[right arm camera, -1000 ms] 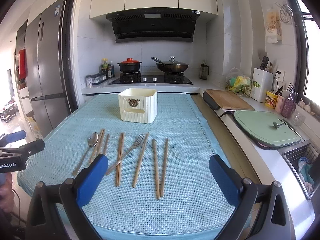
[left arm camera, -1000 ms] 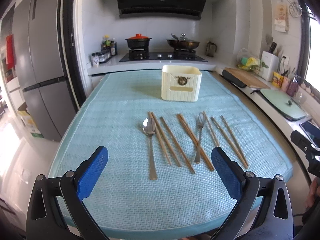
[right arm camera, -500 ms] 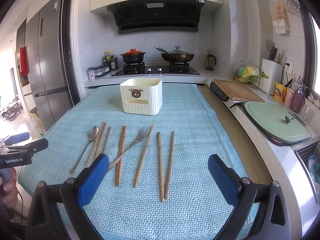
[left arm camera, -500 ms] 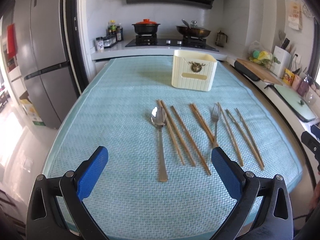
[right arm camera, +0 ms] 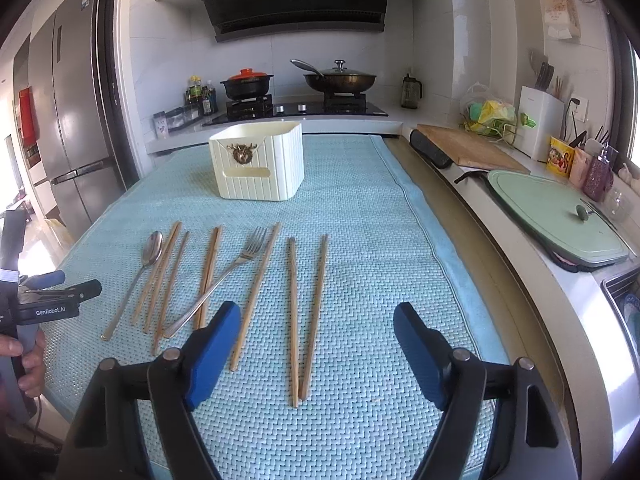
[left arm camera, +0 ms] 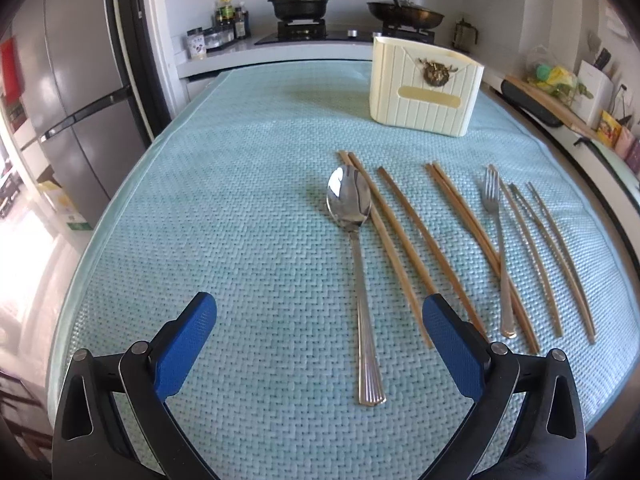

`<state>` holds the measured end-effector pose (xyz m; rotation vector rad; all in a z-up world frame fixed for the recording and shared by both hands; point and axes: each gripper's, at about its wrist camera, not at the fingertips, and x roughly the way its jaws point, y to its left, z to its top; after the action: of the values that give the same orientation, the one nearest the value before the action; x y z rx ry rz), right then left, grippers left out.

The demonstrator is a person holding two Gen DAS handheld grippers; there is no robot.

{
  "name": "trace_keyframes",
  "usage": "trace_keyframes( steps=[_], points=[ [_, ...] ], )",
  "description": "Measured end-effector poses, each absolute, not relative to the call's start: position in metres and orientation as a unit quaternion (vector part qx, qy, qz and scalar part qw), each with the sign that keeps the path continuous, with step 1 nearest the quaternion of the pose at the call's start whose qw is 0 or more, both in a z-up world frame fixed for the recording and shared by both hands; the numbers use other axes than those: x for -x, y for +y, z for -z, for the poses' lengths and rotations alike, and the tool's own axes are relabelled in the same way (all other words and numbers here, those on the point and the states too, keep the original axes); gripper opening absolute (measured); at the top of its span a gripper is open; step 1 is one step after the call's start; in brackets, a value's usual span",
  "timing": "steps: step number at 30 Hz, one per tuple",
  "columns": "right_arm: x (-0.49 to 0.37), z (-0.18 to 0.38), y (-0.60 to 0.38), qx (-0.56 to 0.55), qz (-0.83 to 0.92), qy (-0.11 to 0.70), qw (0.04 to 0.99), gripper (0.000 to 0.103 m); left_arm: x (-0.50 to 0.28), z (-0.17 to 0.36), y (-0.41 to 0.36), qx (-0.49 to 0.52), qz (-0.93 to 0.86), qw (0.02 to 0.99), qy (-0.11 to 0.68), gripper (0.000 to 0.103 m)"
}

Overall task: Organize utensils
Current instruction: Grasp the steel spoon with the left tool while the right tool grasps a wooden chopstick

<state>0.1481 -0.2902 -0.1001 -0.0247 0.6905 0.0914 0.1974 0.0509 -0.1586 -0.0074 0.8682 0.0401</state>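
A steel spoon (left arm camera: 356,240), a steel fork (left arm camera: 496,240) and several wooden chopsticks (left arm camera: 416,236) lie in a row on the teal mat (left arm camera: 240,200). A cream utensil holder (left arm camera: 424,88) stands upright behind them. My left gripper (left arm camera: 320,324) is open and empty, low over the mat, with the spoon's handle between its fingers. In the right wrist view the spoon (right arm camera: 148,260), fork (right arm camera: 236,268) and holder (right arm camera: 258,168) show too. My right gripper (right arm camera: 318,332) is open and empty over the rightmost chopstick pair (right arm camera: 304,312).
A stove with a red-lidded pot (right arm camera: 248,84) and a wok (right arm camera: 340,78) stands behind the mat. A fridge (right arm camera: 68,128) is at the left. A cutting board (right arm camera: 468,148) and a green lidded pan (right arm camera: 556,212) sit on the right counter. The left gripper also shows in the right wrist view (right arm camera: 52,296).
Both grippers have moved forward and down toward the utensils. The left one now straddles the spoon's handle, the right one the rightmost chopstick pair. Nothing on the mat has moved.
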Motion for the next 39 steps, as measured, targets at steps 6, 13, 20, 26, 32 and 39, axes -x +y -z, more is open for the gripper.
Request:
trace_keyframes(
  steps=[6,13,20,26,32,39],
  points=[
    [-0.195,0.134,-0.293,0.023,-0.061,0.383,0.921,0.057,-0.22,0.177,0.056,0.013,-0.02,0.898,0.44,0.102],
    [-0.252,0.167,-0.289,0.017,-0.079,0.433,0.898,0.042,-0.241,0.187,0.061,0.02,-0.025,0.89,0.454,0.102],
    [-0.268,0.183,-0.283,0.043,-0.092,0.459,0.882,0.038,-0.255,0.194,0.054,-0.002,-0.021,0.884,0.466,0.102],
    [-0.281,0.182,-0.283,0.053,-0.098,0.463,0.88,0.033,-0.271,0.197,0.055,0.005,-0.015,0.883,0.469,0.102],
    [-0.301,0.182,-0.277,0.069,-0.108,0.465,0.876,0.032,-0.284,0.198,0.064,0.014,-0.015,0.883,0.47,0.102],
    [-0.327,0.18,-0.272,0.069,-0.107,0.474,0.872,0.029,-0.305,0.196,0.061,0.011,-0.007,0.884,0.468,0.091]
  ],
)
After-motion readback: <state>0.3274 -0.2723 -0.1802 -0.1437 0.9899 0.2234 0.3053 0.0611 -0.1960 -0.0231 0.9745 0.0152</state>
